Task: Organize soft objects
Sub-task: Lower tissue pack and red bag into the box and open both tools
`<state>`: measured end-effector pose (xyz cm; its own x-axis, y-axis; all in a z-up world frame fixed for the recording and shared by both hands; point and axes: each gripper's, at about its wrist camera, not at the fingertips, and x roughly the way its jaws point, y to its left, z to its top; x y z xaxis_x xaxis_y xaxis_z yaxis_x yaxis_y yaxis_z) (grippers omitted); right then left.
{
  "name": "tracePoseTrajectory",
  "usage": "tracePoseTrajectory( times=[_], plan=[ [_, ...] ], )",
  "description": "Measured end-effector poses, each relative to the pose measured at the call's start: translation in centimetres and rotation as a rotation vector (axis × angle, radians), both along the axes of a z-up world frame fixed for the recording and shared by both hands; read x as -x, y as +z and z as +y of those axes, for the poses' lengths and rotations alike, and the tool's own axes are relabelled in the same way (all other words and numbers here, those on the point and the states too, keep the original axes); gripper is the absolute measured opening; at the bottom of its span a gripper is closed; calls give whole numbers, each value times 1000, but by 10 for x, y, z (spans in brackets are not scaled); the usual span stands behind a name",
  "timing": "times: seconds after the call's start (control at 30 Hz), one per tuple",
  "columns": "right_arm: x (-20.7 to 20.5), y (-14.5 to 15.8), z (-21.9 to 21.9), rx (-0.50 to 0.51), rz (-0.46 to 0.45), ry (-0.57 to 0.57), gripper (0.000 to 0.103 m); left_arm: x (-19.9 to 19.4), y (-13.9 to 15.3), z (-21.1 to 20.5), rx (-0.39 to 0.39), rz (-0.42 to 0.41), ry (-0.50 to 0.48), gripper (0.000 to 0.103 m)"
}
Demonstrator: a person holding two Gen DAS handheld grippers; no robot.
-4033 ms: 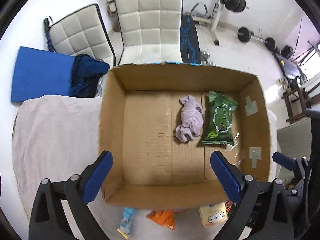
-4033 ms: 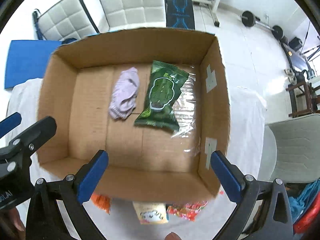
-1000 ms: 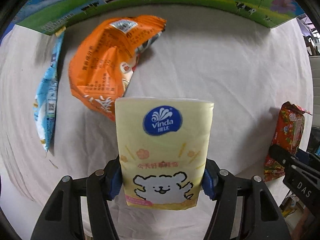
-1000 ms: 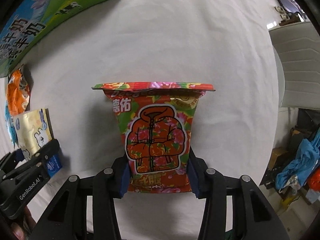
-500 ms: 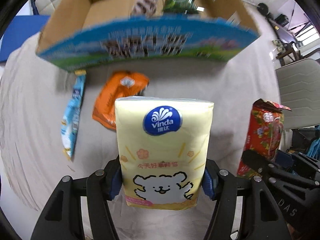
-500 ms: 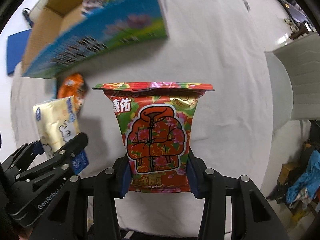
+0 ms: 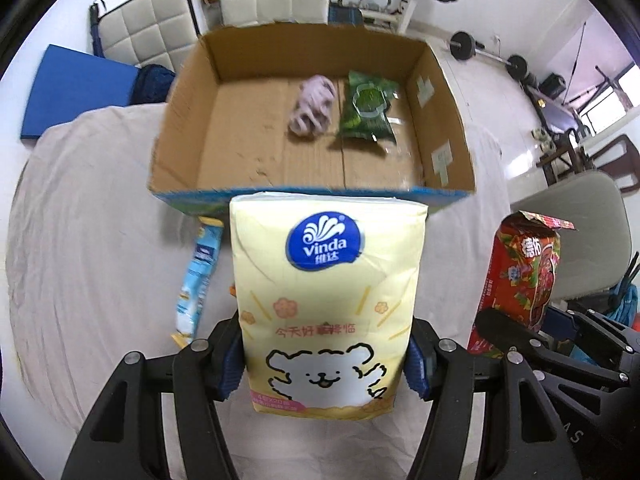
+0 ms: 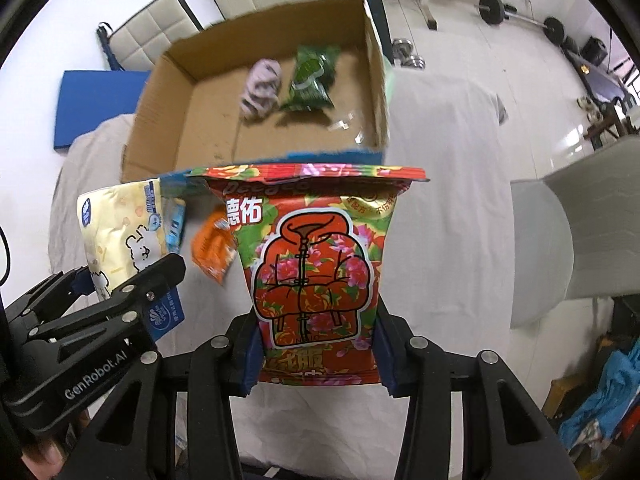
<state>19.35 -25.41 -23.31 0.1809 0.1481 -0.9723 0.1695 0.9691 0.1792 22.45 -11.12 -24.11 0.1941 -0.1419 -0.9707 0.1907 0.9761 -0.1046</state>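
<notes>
Two packs are up off the cloth-covered counter [image 7: 80, 260] at once, one in each gripper, presumably so both can go into the cardboard box [image 7: 180, 92] together. At about nine o'clock in the left wrist view a light-blue sachet [image 7: 196, 280] lies flat on the cloth just outside the box's near wall, its print too small to read; an orange snack bag [image 8: 212, 252] lies beside it, seen only from the right wrist. At six o'clock the left gripper [image 7: 326, 364] is clamped partway shut on the lower sides of a pale yellow tissue pack [image 7: 328, 300], held upright with its face to the camera: a blue badge reads "Vinda", with Chinese characters and a white cartoon dog below. At twelve o'clock the box stands open, holding a bundled lilac cloth [image 7: 312, 106] and, just beside it, a green packet [image 7: 366, 110], which leaves the left half of its floor bare for the newcomers. At three o'clock the right gripper [image 8: 316, 352] pinches the bottom of a red floral snack bag [image 8: 316, 264], narrower jaws for a slimmer pack; it shows a drawn padded jacket and white Chinese characters. The left gripper's body, seen from the right wrist, reads "GenRobot.AI".
</notes>
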Motion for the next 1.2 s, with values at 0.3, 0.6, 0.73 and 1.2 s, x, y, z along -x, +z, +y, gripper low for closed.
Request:
tracePoseTrajectory(
  times=[0.3,0.6,0.73,1.2],
  plan=[
    [-22,24,17,-47,-48,30,48,-23,12,27,26,-24,61,61],
    [-88,33,5,-85,-66,-1,48,-88,37,38,14,-58,48,61],
    [-128,15,0,-62,-17,-9,48,-130,31,42,10,-36,46,61],
    [-219,-97,-1,21,203,-39,48,-264,-86,19,-55,211,7,61]
  ],
)
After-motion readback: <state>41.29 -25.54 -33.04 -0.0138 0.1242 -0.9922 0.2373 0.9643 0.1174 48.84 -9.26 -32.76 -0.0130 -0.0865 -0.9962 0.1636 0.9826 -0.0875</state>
